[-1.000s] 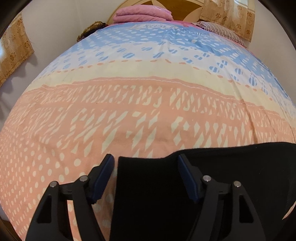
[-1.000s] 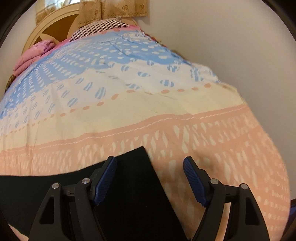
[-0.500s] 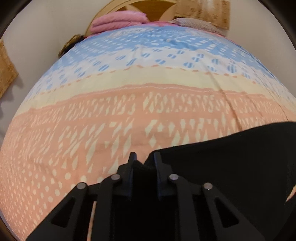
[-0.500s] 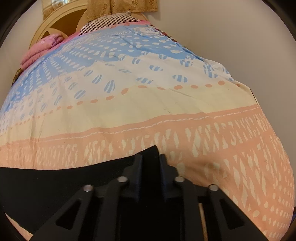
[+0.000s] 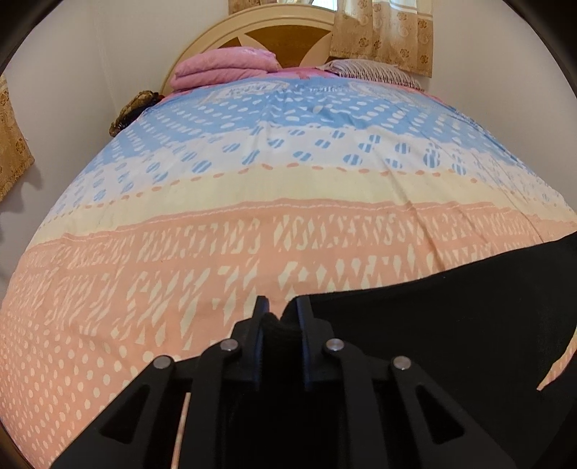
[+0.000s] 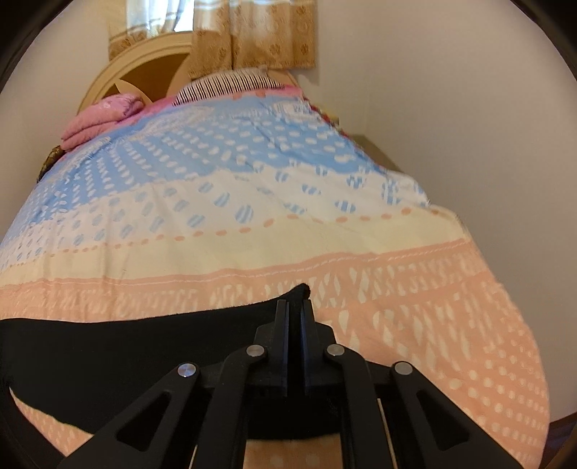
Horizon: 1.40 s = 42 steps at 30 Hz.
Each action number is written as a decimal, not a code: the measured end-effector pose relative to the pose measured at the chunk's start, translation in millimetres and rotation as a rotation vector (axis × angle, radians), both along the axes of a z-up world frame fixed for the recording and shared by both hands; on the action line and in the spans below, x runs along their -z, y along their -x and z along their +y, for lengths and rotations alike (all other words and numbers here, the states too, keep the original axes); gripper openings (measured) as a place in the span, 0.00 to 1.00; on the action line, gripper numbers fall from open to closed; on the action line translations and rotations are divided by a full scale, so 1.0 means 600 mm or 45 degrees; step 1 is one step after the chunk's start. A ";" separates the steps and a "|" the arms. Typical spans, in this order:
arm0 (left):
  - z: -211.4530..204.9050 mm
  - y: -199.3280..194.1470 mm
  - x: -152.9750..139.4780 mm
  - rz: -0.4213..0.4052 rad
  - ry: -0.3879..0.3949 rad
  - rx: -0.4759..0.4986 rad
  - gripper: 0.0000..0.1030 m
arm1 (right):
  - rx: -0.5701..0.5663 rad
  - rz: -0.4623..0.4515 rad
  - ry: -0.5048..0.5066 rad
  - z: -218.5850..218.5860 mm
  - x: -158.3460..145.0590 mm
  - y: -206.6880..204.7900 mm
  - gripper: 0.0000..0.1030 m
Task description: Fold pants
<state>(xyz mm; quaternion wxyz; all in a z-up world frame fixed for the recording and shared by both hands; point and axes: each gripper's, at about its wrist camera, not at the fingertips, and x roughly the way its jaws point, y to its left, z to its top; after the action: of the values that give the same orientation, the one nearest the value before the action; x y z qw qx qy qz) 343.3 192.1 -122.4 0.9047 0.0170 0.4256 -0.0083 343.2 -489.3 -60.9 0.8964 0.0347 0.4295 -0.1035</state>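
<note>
Left tool (image 5: 279,312) closing on a bunched corner of the black pants (image 5: 432,335) — right tool (image 6: 295,306) clenched on the opposite corner. Pants at the near end of the bed (image 6: 252,249), held edge running left-right between the tools — long axis across the bed. Beyond: pink folded blanket (image 5: 223,66), headboard (image 5: 288,25).

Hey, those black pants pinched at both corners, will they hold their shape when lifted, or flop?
Probably flop: the black pants sag in a curve between the left gripper and right gripper. Likely light, since thin pinches in the jaws raise them. The matte fabric looks unlikely to slip.
</note>
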 end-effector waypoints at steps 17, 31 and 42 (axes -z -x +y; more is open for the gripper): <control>0.043 0.190 -0.087 -0.317 0.280 0.052 0.15 | 0.063 -0.467 -0.052 -0.017 -0.099 0.282 0.05; 0.074 0.370 0.024 -0.311 0.435 0.097 0.15 | 0.003 -0.573 -0.135 -0.023 -0.046 0.438 0.05; 0.071 0.403 0.049 -0.320 0.388 0.128 0.16 | 0.144 -0.364 -0.149 -0.043 0.062 0.494 0.05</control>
<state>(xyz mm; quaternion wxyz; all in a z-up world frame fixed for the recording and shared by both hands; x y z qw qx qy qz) 101.3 234.6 -151.9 0.9413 -0.0981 0.3017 -0.1157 46.7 -515.4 -98.1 0.9375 0.1255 0.3003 -0.1227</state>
